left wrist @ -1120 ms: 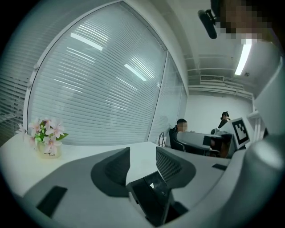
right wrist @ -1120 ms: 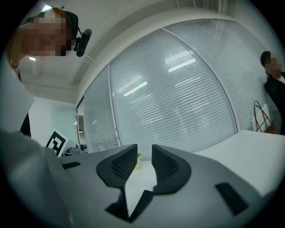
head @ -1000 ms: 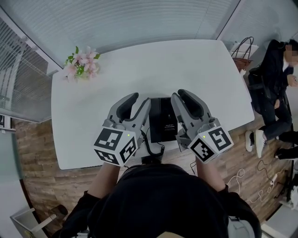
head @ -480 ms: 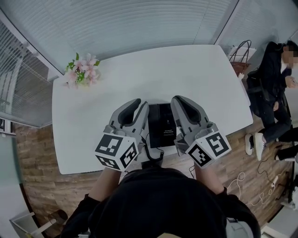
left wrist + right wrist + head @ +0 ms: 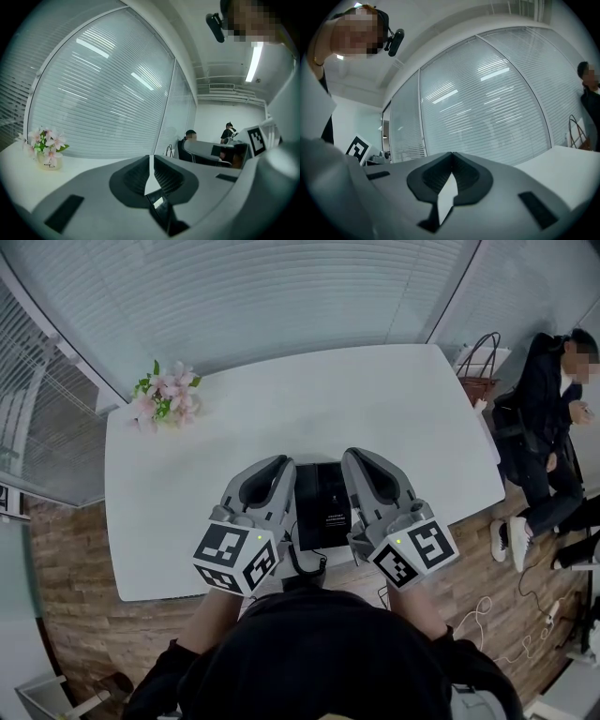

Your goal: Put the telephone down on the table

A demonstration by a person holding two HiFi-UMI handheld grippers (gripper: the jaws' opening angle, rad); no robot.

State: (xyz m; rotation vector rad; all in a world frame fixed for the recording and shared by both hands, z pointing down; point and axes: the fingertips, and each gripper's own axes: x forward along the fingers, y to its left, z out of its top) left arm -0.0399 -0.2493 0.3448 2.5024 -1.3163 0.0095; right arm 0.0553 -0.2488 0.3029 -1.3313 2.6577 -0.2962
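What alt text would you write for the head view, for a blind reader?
Seen from above, the left gripper and right gripper flank a black telephone at the near edge of a white table. The left jaws have just been closing, nothing plainly between them. Pink flowers stand far left.

Glass wall panels with pale horizontal blinds (image 5: 234, 296) are curving around a white, round-cornered tabletop (image 5: 281, 409). Brown wood-plank flooring (image 5: 80, 615) is showing beyond its edges. A small pot of pink flowers (image 5: 167, 392) is standing near its far left corner. A long ceiling strip light (image 5: 253, 63) is glowing overhead.
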